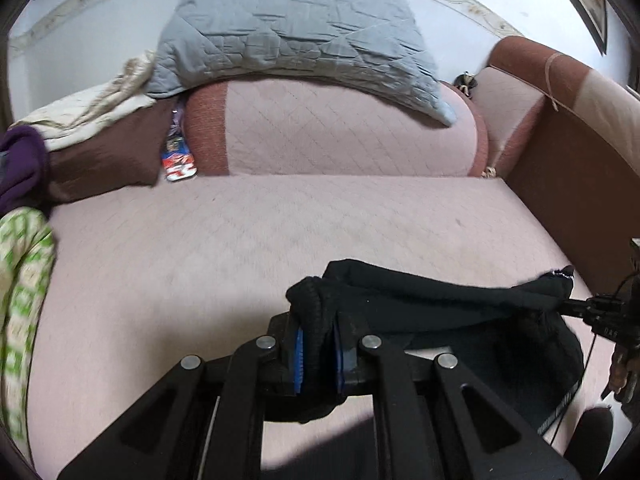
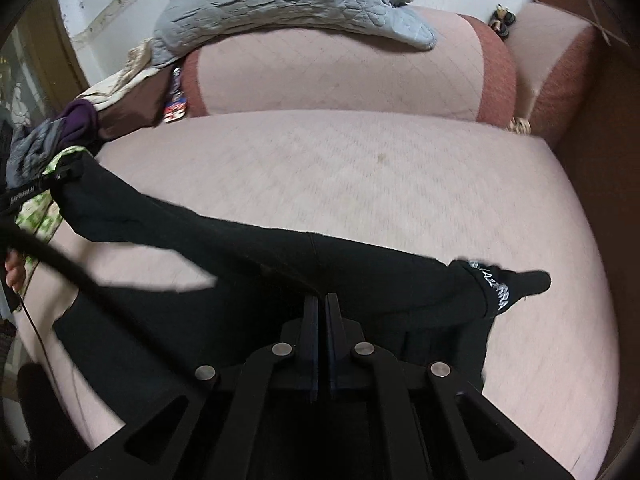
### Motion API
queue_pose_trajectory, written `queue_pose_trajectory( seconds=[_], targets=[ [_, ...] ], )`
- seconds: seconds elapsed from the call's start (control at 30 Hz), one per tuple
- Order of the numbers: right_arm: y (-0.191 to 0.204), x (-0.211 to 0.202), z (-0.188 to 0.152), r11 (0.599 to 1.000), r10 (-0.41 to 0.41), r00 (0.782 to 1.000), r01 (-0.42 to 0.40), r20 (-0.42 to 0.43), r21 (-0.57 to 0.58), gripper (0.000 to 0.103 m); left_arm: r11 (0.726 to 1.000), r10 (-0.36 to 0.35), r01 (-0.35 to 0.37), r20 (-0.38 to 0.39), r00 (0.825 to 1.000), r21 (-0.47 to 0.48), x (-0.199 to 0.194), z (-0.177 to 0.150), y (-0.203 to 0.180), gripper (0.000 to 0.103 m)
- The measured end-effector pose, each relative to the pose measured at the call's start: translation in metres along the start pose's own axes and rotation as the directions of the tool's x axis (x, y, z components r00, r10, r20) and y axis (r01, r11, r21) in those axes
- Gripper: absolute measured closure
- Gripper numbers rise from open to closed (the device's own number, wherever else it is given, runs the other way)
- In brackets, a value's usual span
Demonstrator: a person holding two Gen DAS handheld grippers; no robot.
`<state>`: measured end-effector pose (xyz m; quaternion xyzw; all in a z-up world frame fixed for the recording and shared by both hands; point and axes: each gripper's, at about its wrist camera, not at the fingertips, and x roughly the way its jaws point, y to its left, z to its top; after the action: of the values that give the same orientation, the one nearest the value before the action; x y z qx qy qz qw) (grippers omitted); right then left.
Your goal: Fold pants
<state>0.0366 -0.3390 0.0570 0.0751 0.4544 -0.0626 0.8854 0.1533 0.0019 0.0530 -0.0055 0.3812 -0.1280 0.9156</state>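
The left gripper (image 1: 319, 354) sits nearest its lens, its blue-padded fingers (image 1: 299, 356) closed on a thick bunch of the black pants (image 1: 420, 292). From that grip the cloth runs rightward, fairly taut, to where the other tool meets it at the frame's edge. In the right wrist view the right gripper (image 2: 322, 308) has its fingers (image 2: 310, 320) drawn nearly together, and they appear to pinch an edge of the pants (image 2: 280, 252), though the dark cloth against dark fingers makes the contact hard to read. Past them a printed hem or waistband with white lettering (image 2: 498, 288) hangs to the right.

So the pants are held up between both tools, stretched low over the front of the sofa seat (image 1: 240, 232), with a lower part drooping below. As a judgement, the folding is at an early or middle stage: the cloth is gathered and spread but no neat, flat fold lies on the seat yet. Laying it down, doubling it and smoothing it all seem to remain.

The pink quilted seat is bare apart from the pants. Behind it stands a rounded back cushion (image 1: 340, 132) with a grey quilt (image 1: 300, 28) draped over it, and a rust-brown armrest (image 1: 560, 160) to the right. Piled clothes, purple (image 1: 22, 160) and green-patterned (image 1: 24, 272), lie at the left, beneath a white wall
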Motion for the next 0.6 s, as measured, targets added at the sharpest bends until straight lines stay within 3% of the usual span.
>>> queue_pose_trajectory(
  seconds=[0.13,0.2,0.33,0.43,0.5,0.6],
  targets=[
    [0.007,-0.014,-0.057,0.999,0.025,0.999,-0.024,-0.029,0.033,0.101,0.998,0.056,-0.056,-0.01,0.998,0.029,-0.031,-0.064,-0.01,0.09],
    [0.009,-0.011,-0.086,0.998,0.04,0.997,-0.036,-0.066,0.059,0.102,0.995,0.092,-0.091,-0.029,0.995,0.042,-0.039,-0.098,-0.014,0.083],
    [0.01,-0.006,-0.128,0.995,0.043,0.991,-0.031,-0.124,0.099,0.102,0.995,0.093,-0.089,-0.109,0.99,0.042,-0.052,-0.151,-0.013,0.077],
    [0.012,-0.008,-0.15,0.995,0.02,0.989,-0.005,-0.148,0.102,0.101,0.998,0.068,-0.069,-0.112,0.991,-0.011,-0.072,-0.164,-0.003,0.073],
    [0.011,-0.015,-0.156,0.992,0.015,0.991,0.001,-0.133,0.124,0.101,0.995,0.053,-0.061,-0.089,0.995,-0.081,-0.085,-0.164,0.011,0.06],
    [0.001,-0.026,-0.156,0.98,0.044,0.995,-0.026,-0.089,0.198,0.09,0.972,0.008,-0.021,-0.059,0.998,-0.234,-0.096,-0.161,0.036,0.046]
  ],
)
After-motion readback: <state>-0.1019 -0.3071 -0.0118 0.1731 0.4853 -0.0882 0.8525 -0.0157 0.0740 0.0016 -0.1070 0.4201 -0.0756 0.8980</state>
